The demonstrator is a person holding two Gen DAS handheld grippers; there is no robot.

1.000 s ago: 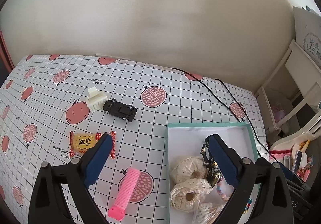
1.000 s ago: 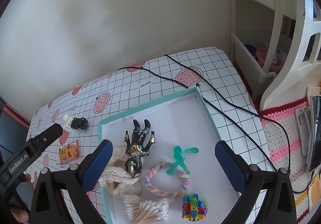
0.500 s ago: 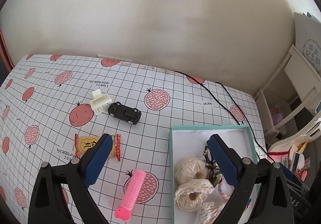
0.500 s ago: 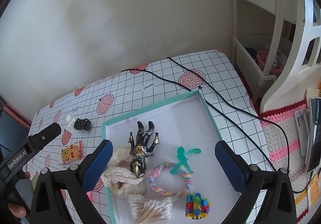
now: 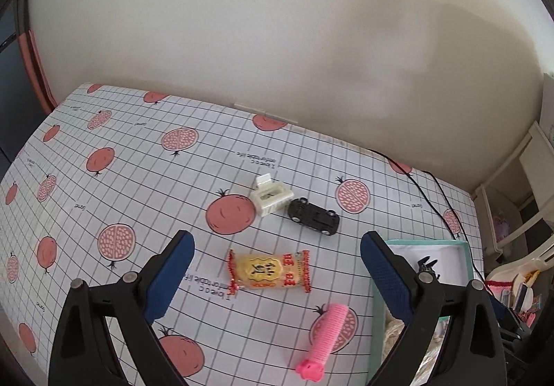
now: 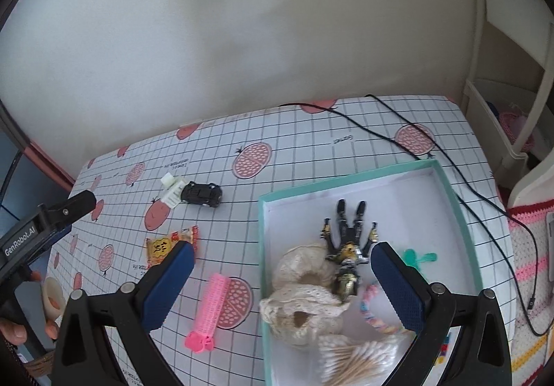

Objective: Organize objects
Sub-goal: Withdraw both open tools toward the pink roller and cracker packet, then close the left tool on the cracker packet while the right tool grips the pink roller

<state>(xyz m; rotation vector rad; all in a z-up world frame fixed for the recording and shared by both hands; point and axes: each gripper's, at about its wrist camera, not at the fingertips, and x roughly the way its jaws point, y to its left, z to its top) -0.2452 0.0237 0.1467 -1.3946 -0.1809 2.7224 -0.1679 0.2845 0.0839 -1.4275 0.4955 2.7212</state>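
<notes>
1. The left tongs point(image 5: 277, 268) are spread wide and hold nothing. They hang above the counter point(image 5: 138, 178), which is covered in a white grid-and-pomegranate cloth. The yellow foil-wrapped snack with red crimped ends point(image 5: 268, 270) lies flat between their blue pads, which suggests it is the next thing to be picked up.
2. Just ahead of those tongs, the small black toy car point(image 5: 314, 215) and the white ribbed plastic clip point(image 5: 271, 196) sit together, possibly touching; the view is too small to tell. Nearer in and to the right lies the pink ribbed hair roller point(image 5: 323, 339).
3. The right tongs point(image 6: 282, 275) are also wide open and empty, poised over the left wall of the mint-rimmed white cardboard box point(image 6: 446, 185).
4. Between their pads, inside the box, lie cream lace scrunchies point(image 6: 304, 296) and a black-and-gold action figure point(image 6: 348, 247). Cotton swabs point(image 6: 356, 356), a pastel braided ring point(image 6: 372, 311) and a green plastic figure point(image 6: 417, 256) lie around them.
5. The sorted things are gathered in the box, so four loose items probably remain.
</notes>
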